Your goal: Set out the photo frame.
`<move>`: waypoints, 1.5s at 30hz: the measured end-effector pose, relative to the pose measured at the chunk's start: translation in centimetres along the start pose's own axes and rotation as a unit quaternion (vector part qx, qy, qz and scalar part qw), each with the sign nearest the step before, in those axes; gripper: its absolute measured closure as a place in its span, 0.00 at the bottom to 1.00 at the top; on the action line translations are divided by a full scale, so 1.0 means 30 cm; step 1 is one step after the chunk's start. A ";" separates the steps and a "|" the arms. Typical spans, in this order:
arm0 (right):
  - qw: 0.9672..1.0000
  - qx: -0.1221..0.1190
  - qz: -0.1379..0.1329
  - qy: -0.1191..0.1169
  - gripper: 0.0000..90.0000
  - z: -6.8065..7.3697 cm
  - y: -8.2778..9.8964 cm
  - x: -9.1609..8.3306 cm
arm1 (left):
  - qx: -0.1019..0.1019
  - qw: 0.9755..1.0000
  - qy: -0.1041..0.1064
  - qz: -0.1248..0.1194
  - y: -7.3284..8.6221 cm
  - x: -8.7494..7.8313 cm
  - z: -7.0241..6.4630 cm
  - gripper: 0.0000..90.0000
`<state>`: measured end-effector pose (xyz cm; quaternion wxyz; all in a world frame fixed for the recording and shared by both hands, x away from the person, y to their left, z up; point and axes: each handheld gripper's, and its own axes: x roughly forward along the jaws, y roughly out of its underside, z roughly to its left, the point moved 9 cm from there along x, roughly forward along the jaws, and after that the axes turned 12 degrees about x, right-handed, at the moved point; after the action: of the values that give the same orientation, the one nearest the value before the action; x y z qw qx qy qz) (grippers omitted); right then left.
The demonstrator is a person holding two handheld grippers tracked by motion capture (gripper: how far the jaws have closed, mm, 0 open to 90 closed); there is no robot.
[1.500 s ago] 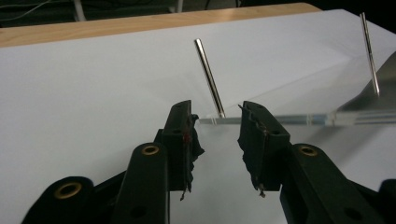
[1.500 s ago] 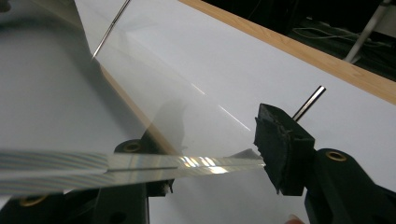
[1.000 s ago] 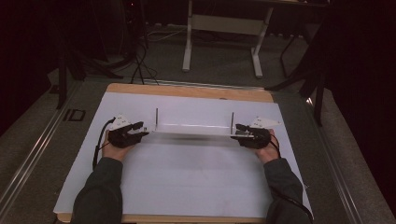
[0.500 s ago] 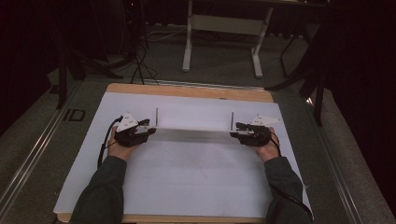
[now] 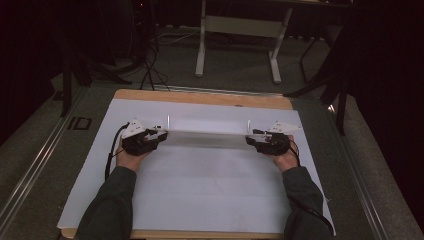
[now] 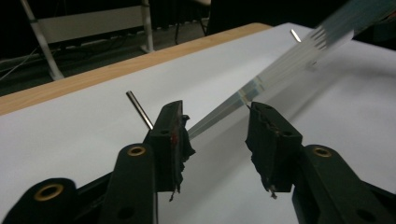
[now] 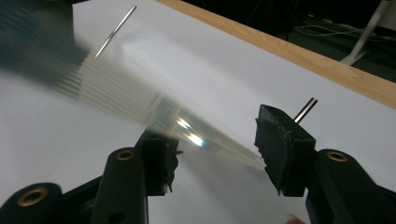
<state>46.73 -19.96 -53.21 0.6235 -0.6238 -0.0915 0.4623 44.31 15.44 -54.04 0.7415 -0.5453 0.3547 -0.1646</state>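
Note:
A long clear plastic strip (image 5: 207, 138) spans the white sheet between two upright metal pins (image 5: 168, 121) (image 5: 248, 125). My left gripper (image 5: 159, 135) holds its left end. In the left gripper view the strip (image 6: 280, 70) runs from jaw to jaw across its width, and the left gripper (image 6: 217, 128) grips its edges beside a pin (image 6: 139, 108). My right gripper (image 5: 250, 140) holds the other end. In the right gripper view the strip (image 7: 140, 100) bridges the jaw gap of the right gripper (image 7: 215, 154), with one pin (image 7: 306, 109) close behind and another (image 7: 114, 30) far off.
A white sheet (image 5: 210, 190) covers most of the wooden table (image 5: 200, 96). Beyond the far edge stand a desk frame (image 5: 240, 30), stands and floor cables (image 5: 150, 70). A rail (image 5: 40, 160) runs along the floor at the left.
My left gripper moved right and slightly away from the person, up to the strip's left end. The right gripper stayed at the right end.

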 end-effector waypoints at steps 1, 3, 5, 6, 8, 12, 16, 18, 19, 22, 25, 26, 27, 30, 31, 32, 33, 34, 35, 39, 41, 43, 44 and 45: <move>1.000 0.001 -0.003 0.001 0.55 -0.001 -0.003 0.001 | 0.000 1.000 0.000 0.000 0.000 0.000 0.000 0.64; 1.000 0.003 -0.006 0.002 0.55 -0.004 -0.006 0.003 | 0.001 1.000 -0.003 0.000 -0.006 0.005 0.005 0.64; 1.000 0.004 -0.009 0.003 0.55 -0.006 -0.010 0.004 | 0.008 1.000 -0.006 0.001 -0.010 0.010 0.009 0.64; 1.000 0.005 -0.011 0.004 0.55 -0.007 -0.012 0.005 | 0.010 1.000 -0.008 0.000 -0.013 0.014 0.010 0.64; 1.000 0.008 -0.015 0.005 0.55 -0.010 -0.017 0.007 | 0.008 1.000 -0.005 -0.003 -0.018 0.021 0.015 0.62; 1.000 0.015 -0.025 0.010 0.56 -0.019 -0.027 0.012 | 0.009 1.000 -0.005 -0.011 -0.028 0.035 0.026 0.61; 0.999 0.017 -0.031 0.010 0.56 -0.025 -0.035 0.017 | 0.005 1.000 0.002 -0.016 -0.037 0.054 0.026 0.58; 0.999 0.014 -0.034 0.014 0.57 -0.029 -0.037 0.020 | 0.005 1.000 -0.001 -0.017 -0.043 0.068 0.030 0.57; 0.999 0.014 -0.035 0.017 0.57 -0.031 -0.038 0.021 | 0.002 1.000 -0.002 -0.018 -0.044 0.070 0.033 0.57; 0.999 0.010 -0.038 0.026 0.58 -0.035 -0.045 0.027 | 0.003 1.000 -0.010 -0.017 -0.050 0.078 0.038 0.57; 0.999 0.011 -0.039 0.034 0.58 -0.039 -0.051 0.032 | 0.000 1.000 -0.017 -0.019 -0.054 0.085 0.042 0.57; 0.999 0.012 -0.039 0.034 0.58 -0.041 -0.053 0.033 | 0.000 1.000 -0.018 -0.019 -0.055 0.087 0.045 0.57; 0.998 0.011 -0.040 0.036 0.59 -0.043 -0.055 0.034 | -0.002 1.000 -0.021 -0.020 -0.056 0.089 0.047 0.57; 0.998 0.009 -0.039 0.042 0.60 -0.049 -0.062 0.039 | -0.009 0.999 -0.028 -0.020 -0.062 0.098 0.054 0.57; 0.998 0.009 -0.040 0.044 0.60 -0.050 -0.064 0.041 | -0.011 0.999 -0.030 -0.020 -0.063 0.100 0.057 0.57; 0.998 0.006 -0.042 0.049 0.60 -0.052 -0.066 0.043 | -0.014 0.999 -0.032 -0.020 -0.065 0.103 0.059 0.57; 0.998 0.003 -0.042 0.053 0.61 -0.053 -0.068 0.045 | -0.014 0.999 -0.033 -0.019 -0.066 0.106 0.062 0.57; 0.997 0.002 -0.042 0.057 0.61 -0.055 -0.070 0.047 | -0.014 0.999 -0.035 -0.016 -0.068 0.108 0.065 0.57; 0.997 0.001 -0.041 0.059 0.61 -0.057 -0.072 0.049 | -0.015 0.999 -0.036 -0.014 -0.070 0.110 0.067 0.57; 0.997 0.007 -0.042 0.063 0.61 -0.066 -0.083 0.058 | -0.023 0.999 -0.044 -0.013 -0.078 0.126 0.080 0.57; 0.997 0.010 -0.042 0.066 0.61 -0.073 -0.090 0.064 | -0.028 0.999 -0.045 -0.012 -0.080 0.133 0.088 0.57; 0.997 0.015 -0.043 0.069 0.61 -0.079 -0.098 0.070 | -0.032 0.998 -0.046 -0.009 -0.084 0.141 0.096 0.57; 0.996 0.016 -0.043 0.070 0.61 -0.082 -0.100 0.073 | -0.035 0.998 -0.047 -0.004 -0.086 0.144 0.100 0.57; 0.996 0.017 -0.041 0.071 0.61 -0.085 -0.103 0.076 | -0.036 0.998 -0.049 -0.002 -0.088 0.147 0.104 0.57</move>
<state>51.18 -19.52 -52.11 0.6578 -0.6400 -0.0644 0.3918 49.94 13.88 -52.65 0.7377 -0.5793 0.3228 -0.1264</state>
